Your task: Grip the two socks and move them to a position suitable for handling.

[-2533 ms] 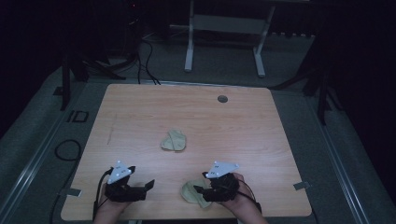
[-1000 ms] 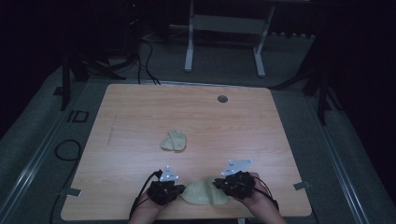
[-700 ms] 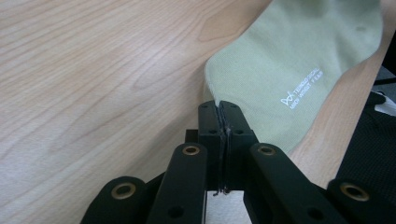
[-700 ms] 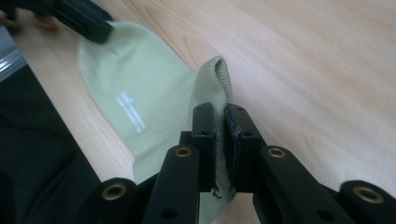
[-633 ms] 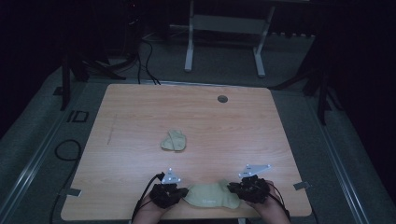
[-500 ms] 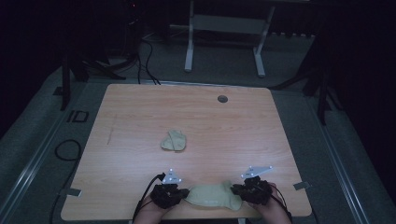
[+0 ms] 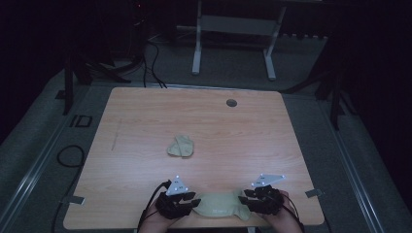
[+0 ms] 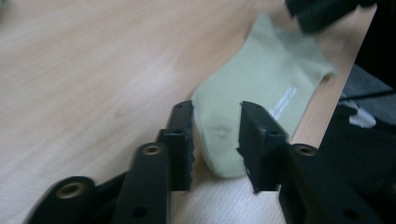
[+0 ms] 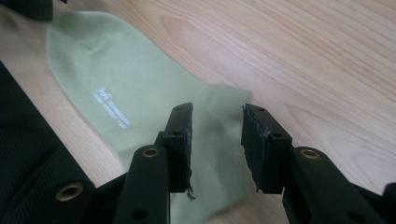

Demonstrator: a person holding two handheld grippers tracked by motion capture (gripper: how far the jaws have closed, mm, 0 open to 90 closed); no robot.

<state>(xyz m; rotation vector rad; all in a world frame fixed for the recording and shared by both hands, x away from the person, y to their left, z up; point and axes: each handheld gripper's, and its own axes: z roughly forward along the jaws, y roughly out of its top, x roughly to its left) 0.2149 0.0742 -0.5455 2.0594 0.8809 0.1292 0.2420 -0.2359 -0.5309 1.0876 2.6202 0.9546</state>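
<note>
I have the left gripper [image 7: 190, 203] at the toe end of the flat green sock [image 7: 219, 206], which lies stretched along the near edge of the table [image 7: 145, 126]. Its jaws have just been opening; the toe sits between them, pads apart from the cloth. My right gripper [image 7: 250, 200] is at the cuff end, its 2 jaws likewise just opened, gap over the fabric. A crumpled sock [image 7: 180, 146] lies mid-table.

High view dim, surroundings near black; gripper views bright, soft blur, faint tabletop glare.
</note>
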